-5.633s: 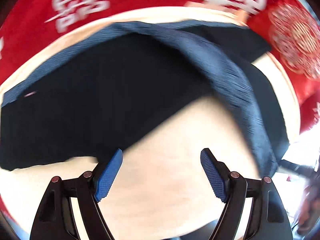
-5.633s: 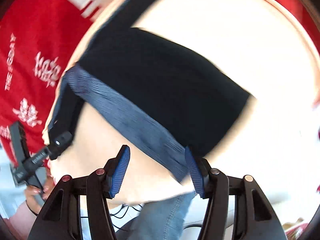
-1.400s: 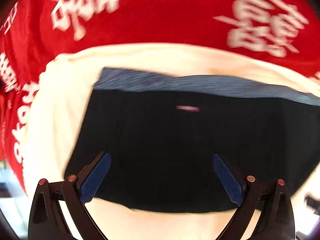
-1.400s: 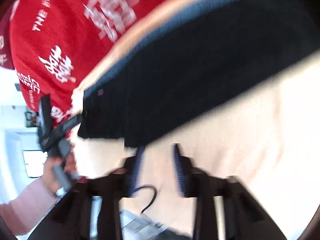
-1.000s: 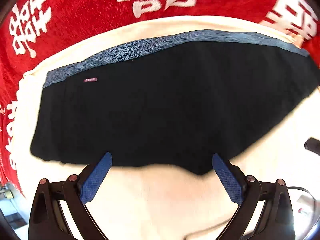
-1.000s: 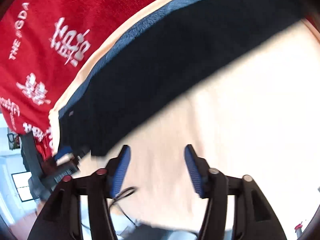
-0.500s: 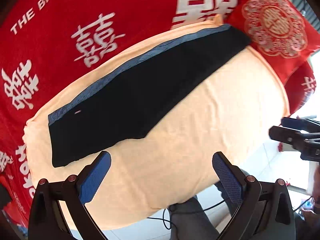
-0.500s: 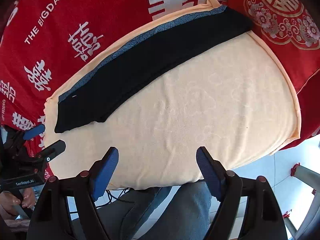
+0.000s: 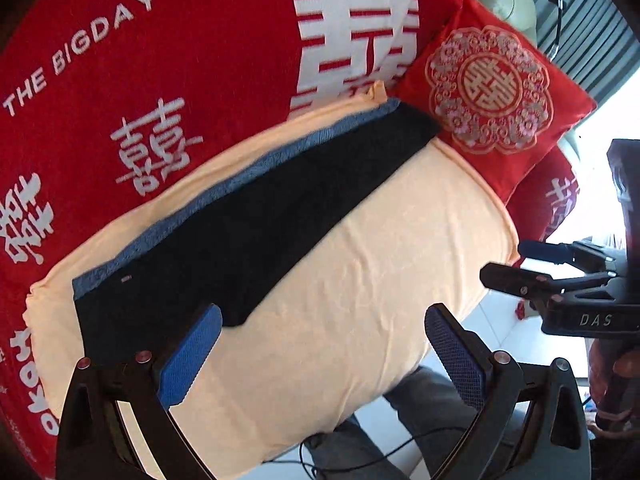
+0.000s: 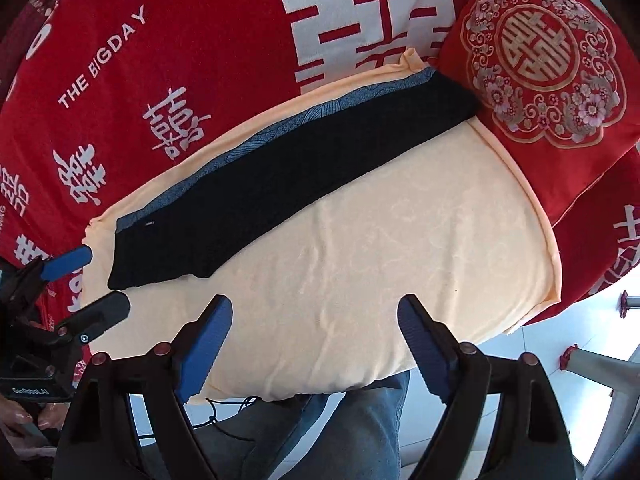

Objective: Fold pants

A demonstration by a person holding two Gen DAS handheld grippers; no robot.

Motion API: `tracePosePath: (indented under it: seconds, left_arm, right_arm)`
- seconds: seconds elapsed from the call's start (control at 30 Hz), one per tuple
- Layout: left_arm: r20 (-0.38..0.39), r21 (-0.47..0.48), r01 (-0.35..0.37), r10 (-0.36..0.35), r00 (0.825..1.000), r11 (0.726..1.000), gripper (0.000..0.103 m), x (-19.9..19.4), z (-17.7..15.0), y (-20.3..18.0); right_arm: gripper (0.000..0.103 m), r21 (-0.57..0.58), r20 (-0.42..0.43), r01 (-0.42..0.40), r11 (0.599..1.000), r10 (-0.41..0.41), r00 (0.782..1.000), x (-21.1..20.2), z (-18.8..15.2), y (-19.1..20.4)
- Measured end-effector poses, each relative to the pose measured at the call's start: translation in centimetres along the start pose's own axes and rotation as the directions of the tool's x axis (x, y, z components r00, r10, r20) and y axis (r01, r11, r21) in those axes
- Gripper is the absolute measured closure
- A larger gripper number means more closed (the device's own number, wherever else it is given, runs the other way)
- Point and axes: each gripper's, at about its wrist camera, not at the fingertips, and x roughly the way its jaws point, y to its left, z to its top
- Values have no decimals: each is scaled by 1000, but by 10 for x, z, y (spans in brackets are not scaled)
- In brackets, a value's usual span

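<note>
— Black pants [image 10: 288,168], folded into a long strip, lie along the far edge of the cream towel [image 10: 380,260], against the red blanket [image 10: 180,40]?
— Yes. Left gripper [image 9: 324,354] hangs above with jaws wide, empty. Right gripper [image 10: 316,344] has just been opening, nothing between its pads. Red cushion [image 10: 548,60] touches the strip's right end.

There was one pair of pants [image 10: 288,168], one cream cloth [image 10: 400,260], one red blanket [image 10: 180,40], one embroidered cushion [image 10: 544,64], and two grippers: left [image 9: 322,354], right [image 10: 316,344].
</note>
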Motion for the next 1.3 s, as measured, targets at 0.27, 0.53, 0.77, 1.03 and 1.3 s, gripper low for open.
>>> tracePosePath:
  seconds: [0.27,0.53,0.77,1.03,1.3]
  left_arm:
    - [145,4,27,-27,989,1000,1,-24,10,-1]
    - [170,-4,32,-31,985,999,1,-30,7,3]
    - [107,35,48,-51,993,998,1,-21,0,-3]
    - [17,6,6,-6,1000,1000,1,5,3,-17]
    - [-73,-102,-76,69,995,992,1,57,33,-42]
  right_arm:
    - [16,-5,16,29,1000,-29,999,-15,2,4]
    - [16,-35,40,46,998,-45,998,-24,3,20]
    - [16,-22,39,41,999,-41,998,-24,1,23]
    - [16,22,-14,18,1000,-18,1000,-10,-1,-10]
    - [16,115,-64,-75,991,82,995,17,45,-86]
